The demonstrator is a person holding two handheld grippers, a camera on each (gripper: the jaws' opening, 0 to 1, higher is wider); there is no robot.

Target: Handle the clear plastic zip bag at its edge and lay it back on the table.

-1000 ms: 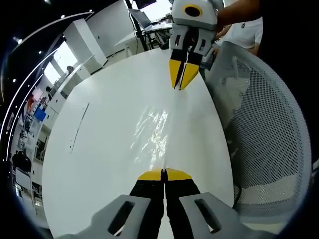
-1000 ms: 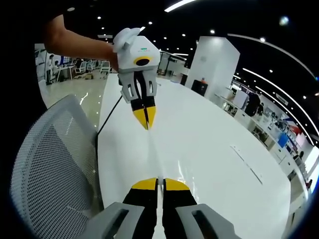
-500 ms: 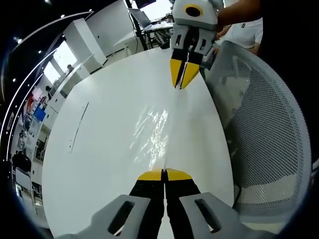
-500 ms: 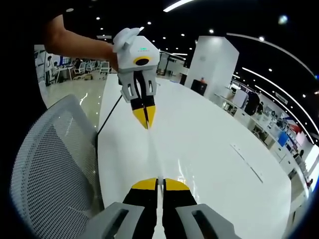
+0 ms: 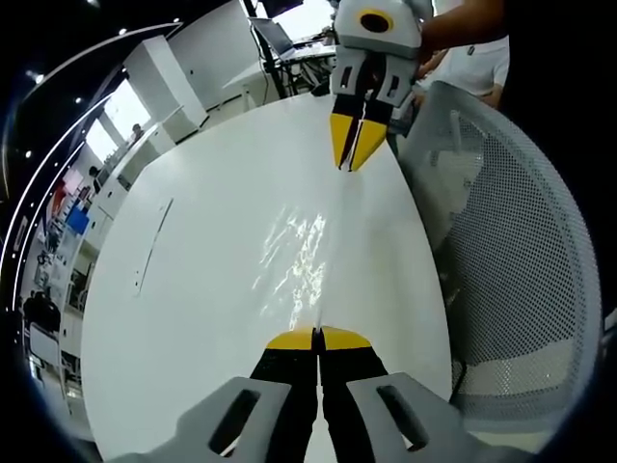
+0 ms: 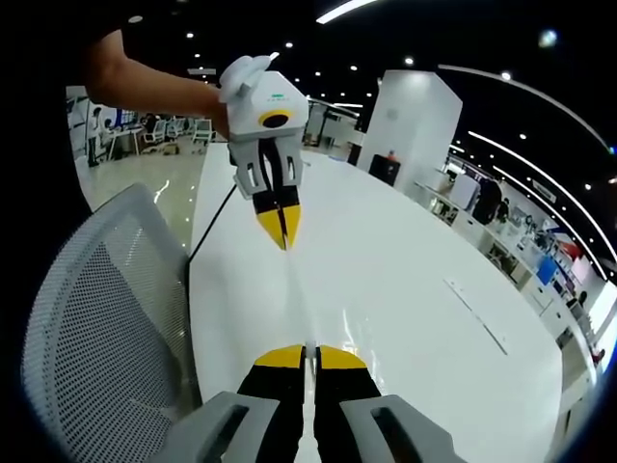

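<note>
White table (image 5: pixel 193 289) bears zip bag (image 5: pixel 304 256) (apparently taut) pinched between left gripper (image 5: pixel 317 340) and right gripper (image 5: pixel 354 159).

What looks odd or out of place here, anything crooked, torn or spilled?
Nothing stands out. The clear bag is stretched between the left gripper and the right gripper, each shut on an opposite edge, above the white table. It is wrinkled and shiny, but I see no tear or spill. A mesh chair stands beside the table.

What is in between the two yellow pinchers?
The clear plastic zip bag, stretched between the left hand-held gripper and the right hand-held gripper, each shut on an edge. The left gripper view shows it shining above the white table.
</note>
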